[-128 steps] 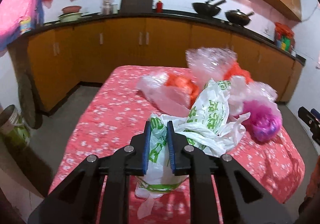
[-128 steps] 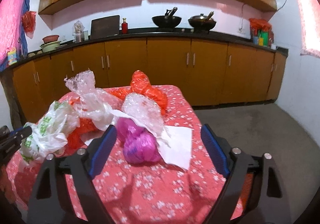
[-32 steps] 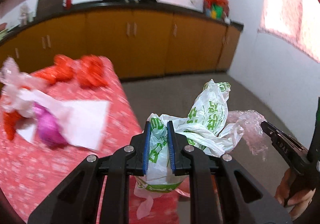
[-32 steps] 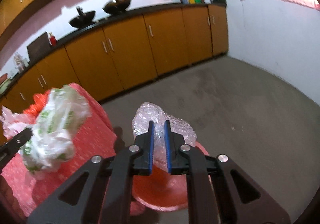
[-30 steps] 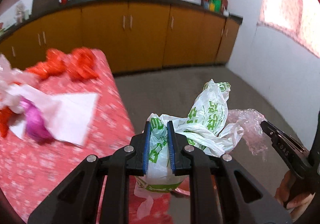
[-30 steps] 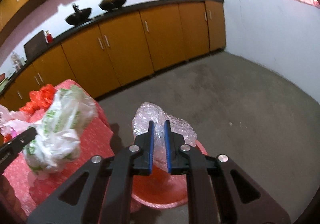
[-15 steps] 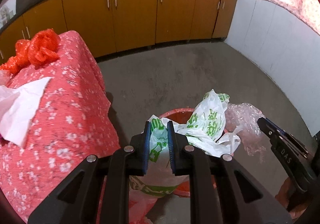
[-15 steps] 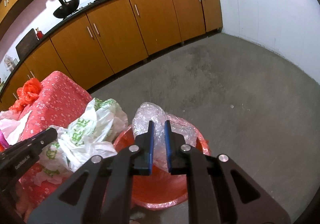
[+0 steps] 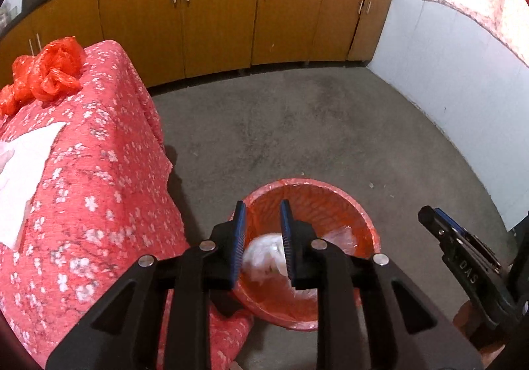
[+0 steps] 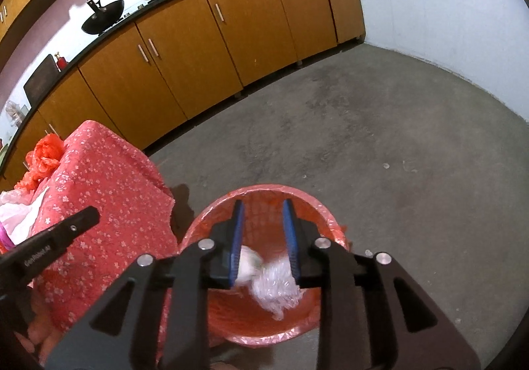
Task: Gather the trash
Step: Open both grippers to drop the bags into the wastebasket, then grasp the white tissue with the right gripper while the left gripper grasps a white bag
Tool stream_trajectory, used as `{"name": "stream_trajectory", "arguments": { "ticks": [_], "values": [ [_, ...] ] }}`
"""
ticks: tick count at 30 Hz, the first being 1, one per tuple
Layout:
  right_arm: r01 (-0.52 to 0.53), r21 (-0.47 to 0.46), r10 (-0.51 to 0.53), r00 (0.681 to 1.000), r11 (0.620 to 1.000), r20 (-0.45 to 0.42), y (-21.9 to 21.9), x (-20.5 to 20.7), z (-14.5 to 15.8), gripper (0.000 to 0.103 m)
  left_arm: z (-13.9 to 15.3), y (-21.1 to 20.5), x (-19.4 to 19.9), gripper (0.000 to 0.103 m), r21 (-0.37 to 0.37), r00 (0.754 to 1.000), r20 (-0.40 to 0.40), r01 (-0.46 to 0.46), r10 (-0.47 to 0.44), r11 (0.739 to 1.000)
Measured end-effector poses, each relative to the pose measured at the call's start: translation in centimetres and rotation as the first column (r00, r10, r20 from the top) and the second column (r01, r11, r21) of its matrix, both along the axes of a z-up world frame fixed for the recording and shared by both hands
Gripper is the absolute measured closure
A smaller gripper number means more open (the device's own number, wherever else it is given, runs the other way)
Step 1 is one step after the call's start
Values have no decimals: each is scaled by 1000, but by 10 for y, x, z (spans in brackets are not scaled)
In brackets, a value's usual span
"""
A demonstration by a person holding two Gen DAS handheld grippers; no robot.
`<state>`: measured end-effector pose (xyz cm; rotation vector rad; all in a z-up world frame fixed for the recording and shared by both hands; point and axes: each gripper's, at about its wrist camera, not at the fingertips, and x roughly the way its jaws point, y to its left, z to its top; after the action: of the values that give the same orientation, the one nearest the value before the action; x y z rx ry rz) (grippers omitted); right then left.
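A red bin with a plastic liner stands on the floor beside the table. My left gripper hangs over it, its jaws opening with nothing pressed between them. The white and green plastic bag is a blur below the pads, dropping into the bin. In the right wrist view my right gripper is also over the bin, jaws opening. The clear bubble wrap falls free under it, next to the white bag. Each gripper shows at the edge of the other's view: right gripper, left gripper.
The table under a red floral cloth stands left of the bin, with an orange plastic bag and white paper on it. Brown cabinets line the far wall. A white wall is at the right, with bare concrete floor beyond the bin.
Both grippers came down over the bin, then their jaws parted. The white bag left the left pads and the bubble wrap left the right pads; both are dropping into the bin.
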<state>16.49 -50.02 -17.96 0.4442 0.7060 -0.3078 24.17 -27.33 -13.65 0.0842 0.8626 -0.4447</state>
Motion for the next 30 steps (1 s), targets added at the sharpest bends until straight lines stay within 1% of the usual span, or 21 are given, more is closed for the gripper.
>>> {"name": "stream_trajectory", "arguments": {
  "ticks": [2, 5, 8, 9, 12, 15, 18, 21, 24, 28, 30],
  "values": [
    [-10, -21, 10, 1000, 1000, 9, 4, -1, 8, 75, 6, 4, -5, 81, -13, 1000, 12, -4, 4, 1000],
    [-39, -51, 41, 998, 998, 38, 16, 0, 25, 72, 21, 20, -12, 76, -43, 999, 46, -17, 18, 999],
    [-85, -73, 90, 993, 994, 73, 35, 3, 45, 71, 37, 41, -20, 74, -70, 995, 92, -35, 41, 997],
    [-100, -78, 106, 991, 992, 83, 42, 4, 50, 70, 42, 50, -21, 71, -77, 993, 107, -45, 53, 996],
    [-172, -91, 182, 976, 981, 122, 72, 11, 72, 68, 56, 77, -28, 68, -96, 985, 151, -74, 88, 993],
    [-265, -110, 280, 946, 958, 162, 113, 22, 97, 67, 71, 119, -40, 64, -104, 967, 212, -124, 144, 987],
    [-339, -113, 356, 916, 934, 187, 148, 31, 112, 67, 81, 158, -47, 60, -96, 942, 264, -191, 210, 977],
    [-431, -104, 444, 870, 896, 215, 195, 43, 127, 67, 88, 206, -53, 57, -85, 901, 319, -283, 295, 955],
    [-502, -106, 513, 829, 858, 224, 240, 54, 134, 67, 89, 257, -57, 56, -92, 855, 341, -383, 391, 919],
    [-590, -121, 601, 768, 798, 220, 298, 69, 138, 67, 87, 304, -54, 55, -88, 810, 346, -475, 474, 876],
    [-628, -132, 641, 738, 767, 210, 325, 74, 139, 67, 87, 322, -53, 55, -88, 791, 351, -505, 501, 859]
  ]
}}
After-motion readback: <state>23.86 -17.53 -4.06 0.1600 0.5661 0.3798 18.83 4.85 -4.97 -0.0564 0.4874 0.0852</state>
